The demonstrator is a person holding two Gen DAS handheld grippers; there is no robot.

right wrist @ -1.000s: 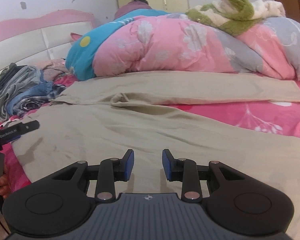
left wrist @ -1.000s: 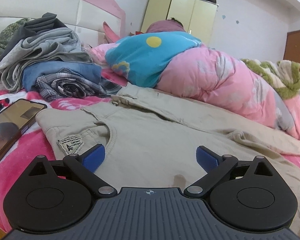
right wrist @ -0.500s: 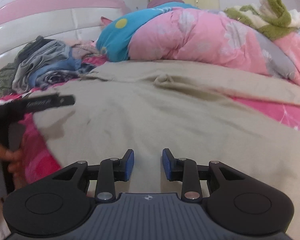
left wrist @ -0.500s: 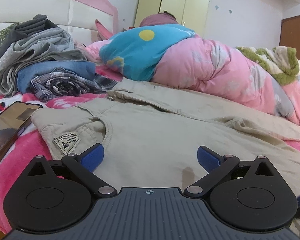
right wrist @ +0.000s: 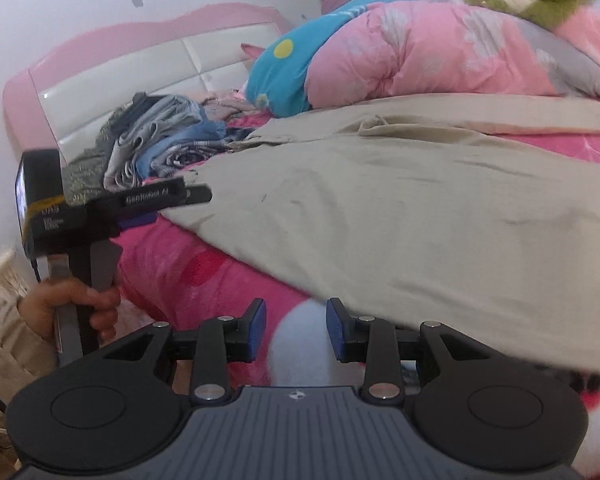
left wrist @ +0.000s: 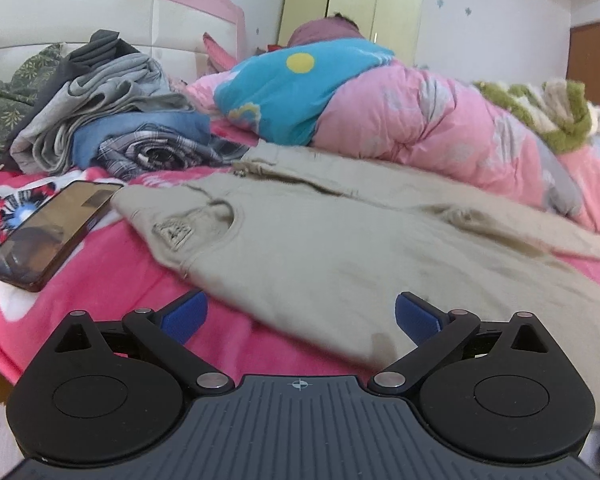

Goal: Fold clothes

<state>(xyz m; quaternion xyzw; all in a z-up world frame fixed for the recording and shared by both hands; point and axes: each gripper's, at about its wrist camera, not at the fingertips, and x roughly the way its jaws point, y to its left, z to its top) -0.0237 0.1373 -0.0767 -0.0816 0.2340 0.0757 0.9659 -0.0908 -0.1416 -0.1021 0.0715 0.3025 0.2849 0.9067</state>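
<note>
Beige trousers (left wrist: 340,248) lie spread flat on the pink bed sheet (left wrist: 112,280), waistband and patch pocket toward the left. My left gripper (left wrist: 300,312) hovers wide open over their near edge, with nothing between its pads. In the right wrist view the trousers (right wrist: 400,208) fill the middle. My right gripper (right wrist: 296,328) sits at the bed's near edge, open with a narrow gap and nothing in it. The left gripper (right wrist: 192,197) shows there at the left, held by a person's hand (right wrist: 80,304).
A phone (left wrist: 56,232) lies on the sheet left of the trousers. A pile of folded clothes (left wrist: 112,120) sits by the headboard (right wrist: 140,72). A bulky pink and blue quilt (left wrist: 400,120) and a green fuzzy blanket (left wrist: 540,116) lie behind the trousers.
Both grippers have drawn back toward the bed's near edge. Pink sheet now shows under the left gripper. The right view has swung left, and the left gripper looks larger in it.
</note>
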